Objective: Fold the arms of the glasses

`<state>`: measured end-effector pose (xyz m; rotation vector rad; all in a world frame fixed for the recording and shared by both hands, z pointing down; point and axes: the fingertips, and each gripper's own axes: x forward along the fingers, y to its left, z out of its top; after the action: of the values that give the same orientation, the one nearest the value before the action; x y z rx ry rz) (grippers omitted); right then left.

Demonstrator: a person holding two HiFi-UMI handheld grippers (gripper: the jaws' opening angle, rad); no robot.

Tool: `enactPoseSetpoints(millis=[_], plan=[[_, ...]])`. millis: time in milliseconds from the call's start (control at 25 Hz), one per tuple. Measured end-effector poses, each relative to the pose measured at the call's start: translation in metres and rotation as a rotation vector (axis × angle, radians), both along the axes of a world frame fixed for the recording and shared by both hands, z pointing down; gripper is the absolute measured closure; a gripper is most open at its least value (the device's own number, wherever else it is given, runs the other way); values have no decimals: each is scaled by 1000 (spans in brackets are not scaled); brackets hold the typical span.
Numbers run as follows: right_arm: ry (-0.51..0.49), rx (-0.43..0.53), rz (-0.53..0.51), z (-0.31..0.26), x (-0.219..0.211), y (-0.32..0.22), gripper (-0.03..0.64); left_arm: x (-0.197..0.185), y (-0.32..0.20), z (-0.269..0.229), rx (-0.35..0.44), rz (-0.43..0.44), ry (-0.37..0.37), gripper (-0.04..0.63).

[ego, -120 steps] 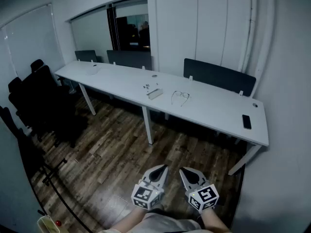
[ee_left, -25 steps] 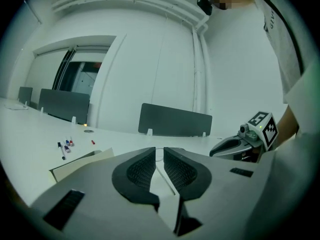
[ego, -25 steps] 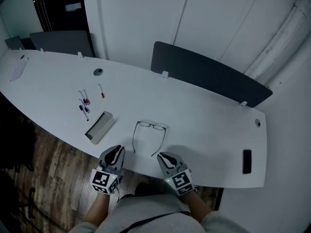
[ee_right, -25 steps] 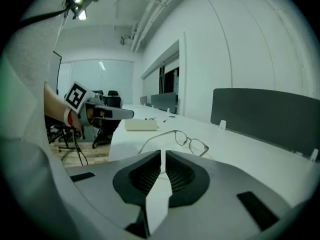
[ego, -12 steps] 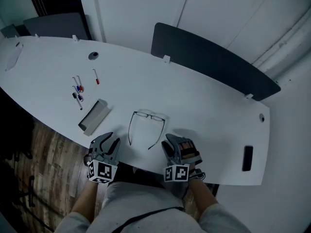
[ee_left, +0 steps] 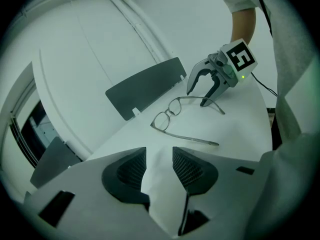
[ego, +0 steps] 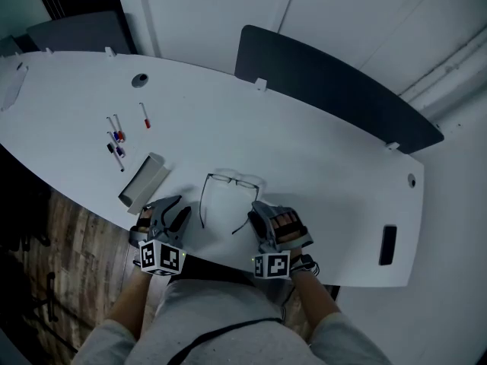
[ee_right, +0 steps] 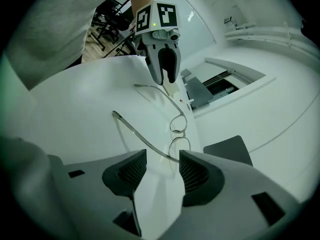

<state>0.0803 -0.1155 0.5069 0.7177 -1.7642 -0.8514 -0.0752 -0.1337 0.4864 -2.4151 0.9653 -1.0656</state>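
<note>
Nearest the person, the left gripper (ego: 176, 210) is hovering just left of the glasses (ego: 234, 179), jaws opening with nothing between them. The right gripper (ego: 259, 220) is sitting just beside the glasses' right arm, its jaws also opening and gripping nothing. The glasses are lying unfolded on the table (ego: 327, 173) between the 2 grippers, both arms running away from the person toward the lenses beyond. The right gripper is looking nearer its arm.
</note>
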Motion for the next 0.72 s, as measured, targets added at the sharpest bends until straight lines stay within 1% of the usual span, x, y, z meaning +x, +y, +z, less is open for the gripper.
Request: enactPoseSetpoints(millis=[160,240,480,640,720], plan=[[-15,5,-16,-1,-4,-7,414,0,-12,3,-2,21,-12,433],[-38,13,-17,-3,-6,-10,462,0,-16,4,1,35,-16,433],[-135,39,-1,-16,-10,-17,512,-1,-26,1,18,47,-10,431],[-210,62,37,-30,-9,-26,558,-1,-30,3,26,56,-13,428],[-255,64,54,-37,-8,-30,578,1,-31,0,32,57,0,428]])
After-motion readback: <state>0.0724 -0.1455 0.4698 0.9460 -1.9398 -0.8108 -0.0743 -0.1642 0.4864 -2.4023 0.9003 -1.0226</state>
